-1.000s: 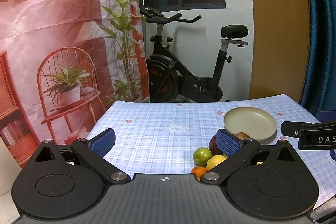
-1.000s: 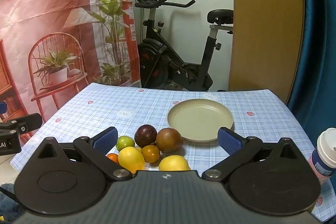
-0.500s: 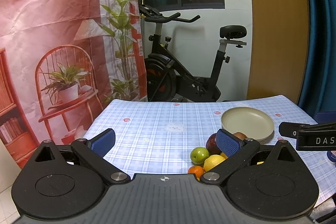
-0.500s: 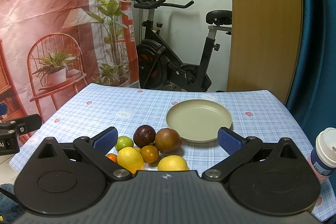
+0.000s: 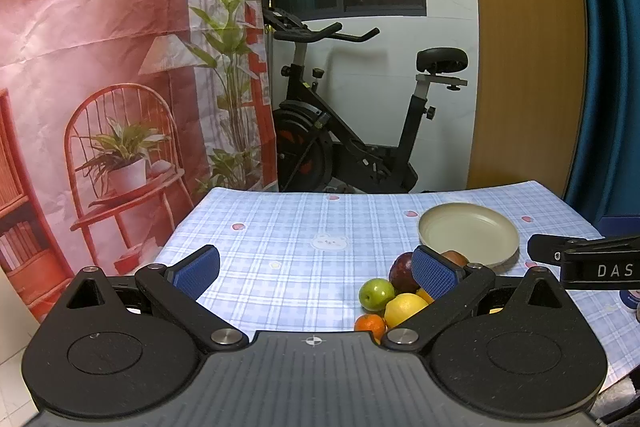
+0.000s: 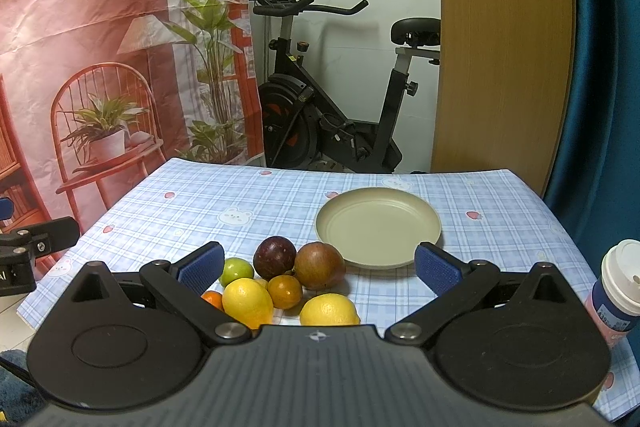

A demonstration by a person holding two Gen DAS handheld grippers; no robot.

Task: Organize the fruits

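Note:
Several fruits lie in a cluster on the blue checked tablecloth: a green one (image 6: 237,270), a dark purple one (image 6: 275,257), a brown-red one (image 6: 320,265), a small orange one (image 6: 285,291) and two lemons (image 6: 247,302) (image 6: 329,310). An empty beige plate (image 6: 378,227) stands just behind them. My right gripper (image 6: 318,267) is open and empty, above the table's near edge, right over the cluster. My left gripper (image 5: 316,269) is open and empty, left of the fruits (image 5: 376,294); the plate (image 5: 468,239) lies to its right.
A paper cup with a white lid (image 6: 618,287) stands at the table's near right edge. An exercise bike (image 6: 320,115) stands behind the table, with a printed red curtain (image 6: 100,47) to the left and a blue curtain (image 6: 600,67) to the right.
Both grippers have drawn back slightly from the table; the fruits and the plate sit a little lower and farther off. Nothing on the table has moved.

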